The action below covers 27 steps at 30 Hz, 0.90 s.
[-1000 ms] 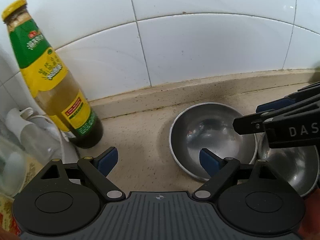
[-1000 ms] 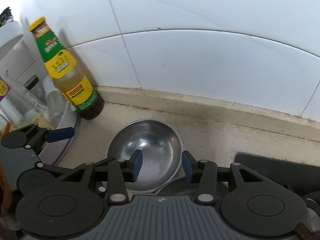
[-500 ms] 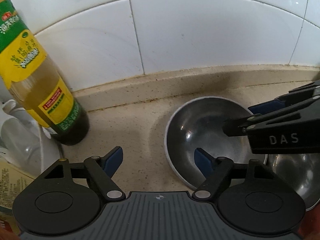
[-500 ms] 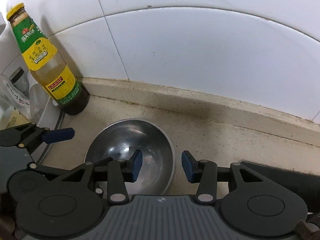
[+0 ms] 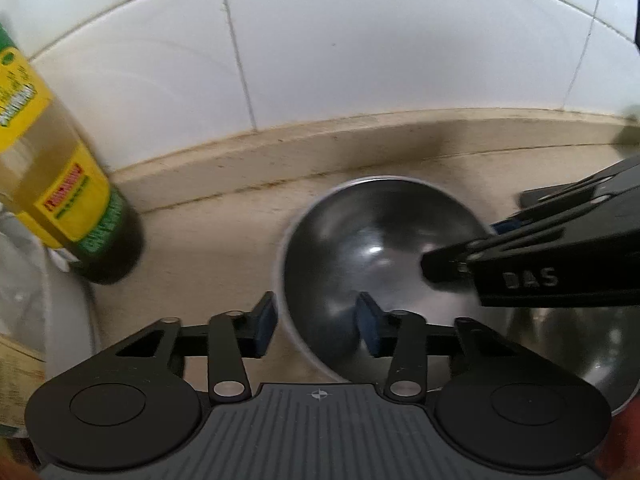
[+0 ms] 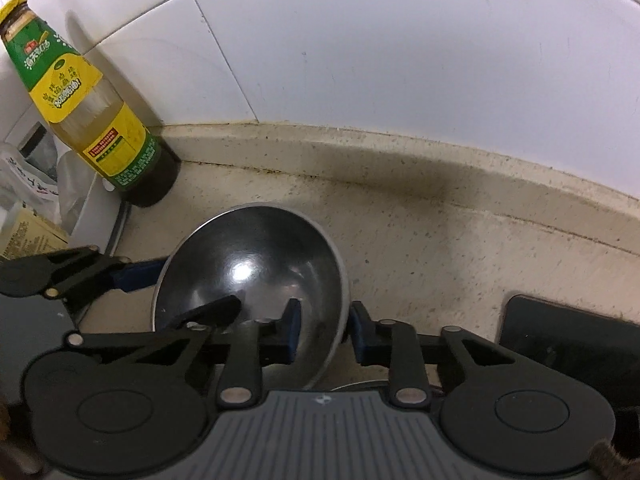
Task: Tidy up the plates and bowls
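A steel bowl [image 5: 380,248] sits on the beige counter near the tiled wall; it also shows in the right wrist view [image 6: 252,268]. My left gripper [image 5: 316,324] is open and straddles the bowl's left rim, one pad outside, one inside. My right gripper [image 6: 323,334] is open and straddles the bowl's right rim the same way. A second steel bowl [image 5: 568,344] lies at the lower right, partly hidden by the right gripper.
A green and yellow sauce bottle [image 6: 92,120] stands at the left against the wall, next to a white container [image 5: 60,320] and a plastic bag. A dark flat object [image 6: 572,336] lies on the counter at the right.
Both grippers have moved forward onto the bowl's rim. The left gripper's jaws have narrowed. The bowl looks larger and closer in both views.
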{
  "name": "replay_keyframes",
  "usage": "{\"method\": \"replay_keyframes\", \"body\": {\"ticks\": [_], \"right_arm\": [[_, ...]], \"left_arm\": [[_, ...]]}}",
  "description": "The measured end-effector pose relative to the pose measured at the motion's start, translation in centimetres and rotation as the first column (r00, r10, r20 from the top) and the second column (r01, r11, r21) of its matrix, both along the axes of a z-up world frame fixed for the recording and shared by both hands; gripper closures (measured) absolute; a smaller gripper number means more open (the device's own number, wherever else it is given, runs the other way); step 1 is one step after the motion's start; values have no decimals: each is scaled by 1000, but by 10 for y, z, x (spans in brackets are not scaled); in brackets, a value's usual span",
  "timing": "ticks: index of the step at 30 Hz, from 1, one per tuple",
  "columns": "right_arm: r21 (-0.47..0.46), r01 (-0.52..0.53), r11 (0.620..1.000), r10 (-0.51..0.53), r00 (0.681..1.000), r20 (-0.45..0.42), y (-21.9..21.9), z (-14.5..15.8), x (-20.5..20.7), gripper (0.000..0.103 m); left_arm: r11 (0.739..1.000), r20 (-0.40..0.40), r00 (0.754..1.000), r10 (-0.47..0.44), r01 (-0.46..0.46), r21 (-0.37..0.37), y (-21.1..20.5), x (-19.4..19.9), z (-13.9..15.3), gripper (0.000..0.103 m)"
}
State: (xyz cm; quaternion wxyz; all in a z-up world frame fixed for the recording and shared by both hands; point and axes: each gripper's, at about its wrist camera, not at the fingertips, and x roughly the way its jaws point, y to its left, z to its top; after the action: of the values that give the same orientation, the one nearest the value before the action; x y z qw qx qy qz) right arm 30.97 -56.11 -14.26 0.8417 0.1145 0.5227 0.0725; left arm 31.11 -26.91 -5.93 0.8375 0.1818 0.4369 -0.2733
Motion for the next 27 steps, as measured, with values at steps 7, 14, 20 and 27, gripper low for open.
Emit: {"method": "replay_keyframes", "body": {"ticks": [7,14,20,27], "right_arm": [[65,17,998,-16,1000,-8,-3,0,2,87],[84,6,996,-9,999,36,2,18,2,87],[94,6,996,-13,997,78,2,37,-4,87],[95,-15,995,3,992,129,10,68,-23,87]], "left_arm": [[999,2,999,38,-38,-28,5,7,7,53],[996,39,997,64,-62,-58,11,7,27,53],[994,68,995,73,-66,-89,17,-1,45,51],[991,121,989,82,-68,-116,32,-21,74,50]]}}
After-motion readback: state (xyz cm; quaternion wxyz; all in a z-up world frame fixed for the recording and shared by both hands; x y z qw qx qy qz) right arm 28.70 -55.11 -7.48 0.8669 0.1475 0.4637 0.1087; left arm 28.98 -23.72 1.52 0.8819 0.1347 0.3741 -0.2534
